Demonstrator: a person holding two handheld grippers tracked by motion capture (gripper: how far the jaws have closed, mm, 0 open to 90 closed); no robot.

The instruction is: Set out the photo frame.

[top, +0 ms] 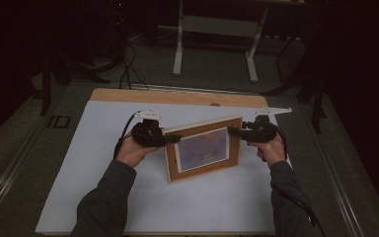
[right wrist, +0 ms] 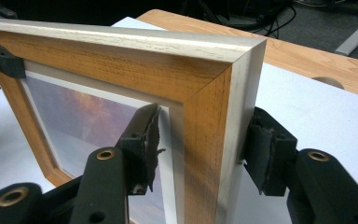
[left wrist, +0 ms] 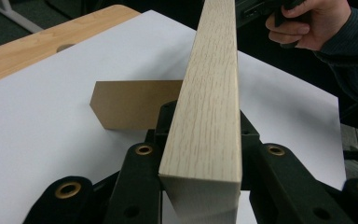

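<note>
On the white sheet (top: 103,163), both tools clamp the upright picture frame (top: 203,148).

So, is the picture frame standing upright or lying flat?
Upright: the picture frame stands on its lower edge on the white sheet, both tongs clamping its sides.

Wooden picture frame (top: 203,149) standing upright.

Both forearms are stretched forward, sleeves drawn to the wrists. The left claw (top: 173,138) is gripped in the left hand (top: 131,150) and pointed right, its jaws clamped on what lies between them. The right claw (top: 233,131), held by the right hand (top: 272,148), is aimed left, jaws likewise closed on the same piece.
</note>
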